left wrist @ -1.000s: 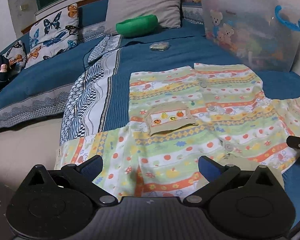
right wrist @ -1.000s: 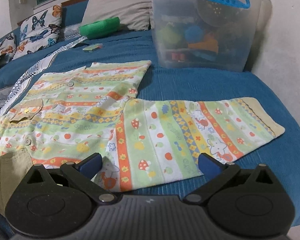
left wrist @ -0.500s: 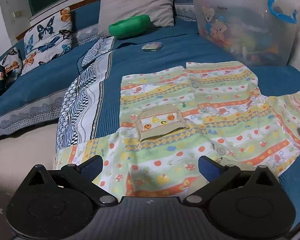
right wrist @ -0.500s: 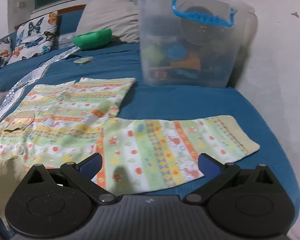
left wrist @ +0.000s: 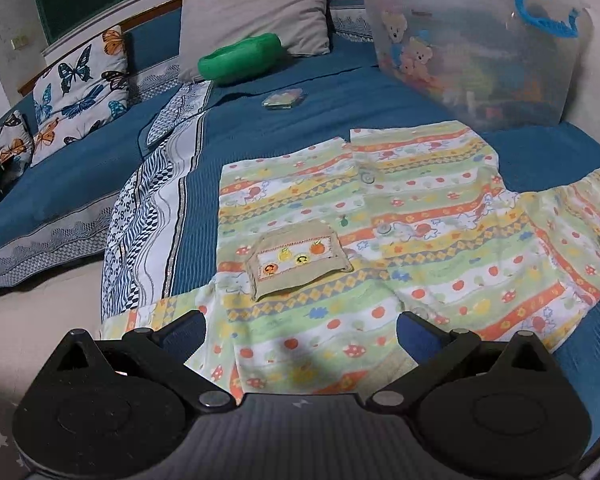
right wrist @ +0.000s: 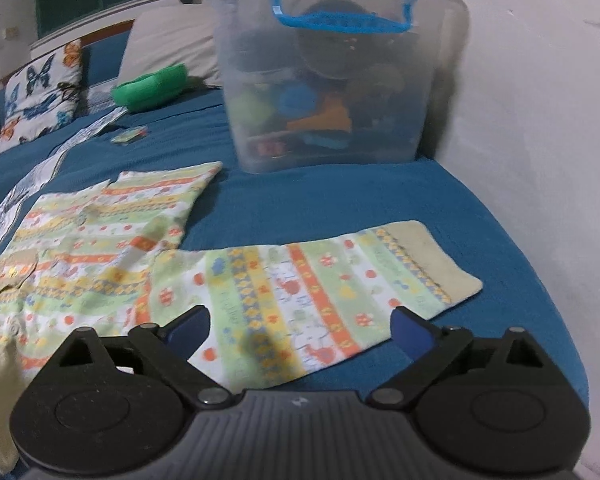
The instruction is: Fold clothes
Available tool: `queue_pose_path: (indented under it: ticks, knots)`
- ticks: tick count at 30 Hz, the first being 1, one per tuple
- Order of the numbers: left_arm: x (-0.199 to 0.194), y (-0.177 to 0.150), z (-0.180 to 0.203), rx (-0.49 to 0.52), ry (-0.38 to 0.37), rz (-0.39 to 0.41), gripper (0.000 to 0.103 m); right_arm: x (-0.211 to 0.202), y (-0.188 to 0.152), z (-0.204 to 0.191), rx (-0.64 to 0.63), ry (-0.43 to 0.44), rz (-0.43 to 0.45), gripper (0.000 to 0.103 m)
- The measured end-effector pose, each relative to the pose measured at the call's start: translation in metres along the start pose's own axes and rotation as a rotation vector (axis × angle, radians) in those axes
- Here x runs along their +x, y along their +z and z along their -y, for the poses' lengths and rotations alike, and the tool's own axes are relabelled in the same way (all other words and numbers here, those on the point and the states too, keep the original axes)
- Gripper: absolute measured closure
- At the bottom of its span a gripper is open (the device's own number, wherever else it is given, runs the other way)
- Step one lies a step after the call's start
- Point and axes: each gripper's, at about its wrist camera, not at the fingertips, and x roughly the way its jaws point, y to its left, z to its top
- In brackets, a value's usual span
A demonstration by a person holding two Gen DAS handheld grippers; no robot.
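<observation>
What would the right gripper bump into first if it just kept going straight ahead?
Most likely the shirt's spread-out sleeve, which lies directly ahead of the open right gripper on the blue bedspread. If it passed above the cloth, the clear storage bin would be next; depth is hard to judge.

One striped shirt (left wrist: 400, 248) lies spread on the bed (left wrist: 300, 120), with one chest pocket (left wrist: 296, 260) and two sleeves, one (right wrist: 320, 292) reaching toward the bed's right edge; three buttons show on its front; two butterfly cushions (left wrist: 80, 92) and one grey pillow (left wrist: 252, 12) line the far edge; one green ring (left wrist: 240, 58); one clear tub (right wrist: 328, 76) with one blue handle; one small packet (left wrist: 282, 100)
</observation>
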Motion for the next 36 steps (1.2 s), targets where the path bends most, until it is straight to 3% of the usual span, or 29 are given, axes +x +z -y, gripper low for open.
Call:
queue_pose_path:
  ticks: [15, 22, 25, 27, 29, 36]
  knots:
    - [0.012, 0.01, 0.016, 0.075, 0.016, -0.028, 0.0, 0.03, 0.013, 0.084, 0.171, -0.138, -0.026, 0.031]
    - [0.017, 0.012, 0.021, 0.093, 0.016, -0.046, 0.0, 0.043, 0.009, 0.09, 0.176, -0.134, -0.04, 0.041]
    - [0.018, 0.012, 0.02, 0.094, 0.019, -0.052, 0.0, 0.043, 0.01, 0.087, 0.165, -0.131, -0.033, 0.053]
    - [0.019, 0.012, 0.02, 0.093, 0.021, -0.056, 0.0, 0.042, 0.011, 0.088, 0.17, -0.115, -0.032, 0.079]
    - [0.02, 0.012, 0.02, 0.091, 0.023, -0.06, 0.0, 0.041, 0.013, 0.089, 0.196, -0.077, -0.036, 0.089]
    - [0.021, 0.009, 0.01, 0.063, 0.038, -0.071, 0.0, 0.022, 0.02, 0.077, 0.219, 0.017, 0.013, 0.093]
